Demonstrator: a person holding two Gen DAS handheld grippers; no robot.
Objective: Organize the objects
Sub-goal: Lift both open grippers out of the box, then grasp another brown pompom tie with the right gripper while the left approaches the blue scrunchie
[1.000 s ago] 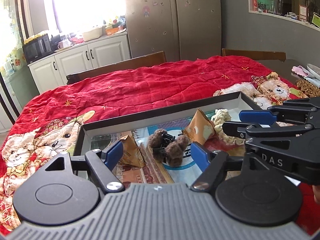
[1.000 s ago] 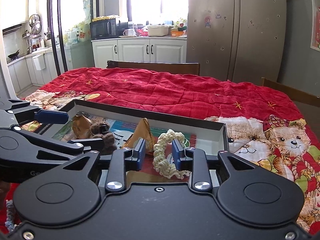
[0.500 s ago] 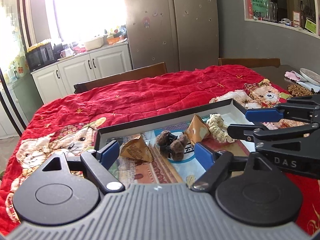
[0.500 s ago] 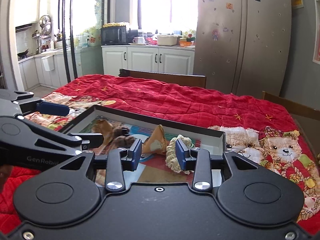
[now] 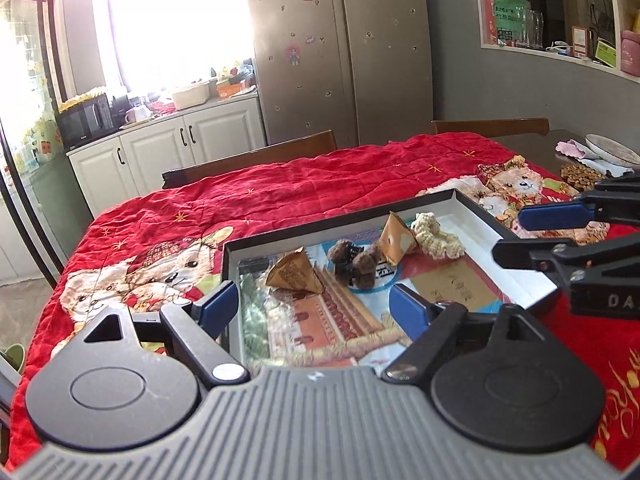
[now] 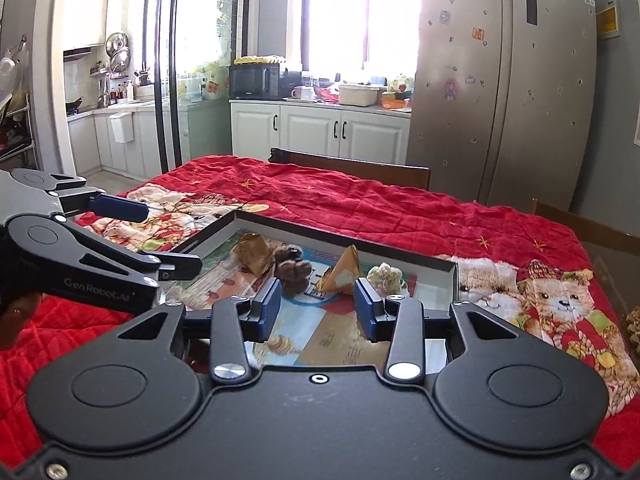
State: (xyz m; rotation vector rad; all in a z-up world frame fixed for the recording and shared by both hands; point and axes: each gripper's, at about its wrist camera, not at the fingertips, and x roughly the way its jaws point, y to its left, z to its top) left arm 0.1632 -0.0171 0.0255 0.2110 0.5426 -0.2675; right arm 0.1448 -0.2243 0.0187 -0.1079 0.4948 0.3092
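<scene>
A: How far along is the tidying?

B: Four items lie inside the tray [image 5: 472, 205]: a tan paper packet [image 5: 294, 274] at the left, a brown fuzzy hair clip [image 5: 354, 262] in the middle, a second packet [image 5: 394, 242] just beside it, and a cream braided scrunchie [image 5: 436, 236] at the right, against the far wall. Nothing loose shows on the red blanket [image 5: 280, 196] near the tray, so the gathering looks largely done; whether anything waits outside both views cannot be told.

A: And the grippers?

B: The left gripper [image 5: 316, 306] stands wide apart and empty. The right gripper [image 6: 316, 306] has just been opening; its blue pads [image 6: 270, 308] are parted with nothing pinched between them, the scrunchie lying apart in the tray ahead.

A: Which edges matter for moving?

B: The tray's raised black rim on all sides; any reach must come over its near wall. The two grippers sit close, side by side, so they could cross. Beyond the tray the blanket lies bare up to the chair backs [image 6: 360, 168], leaving open room.
</scene>
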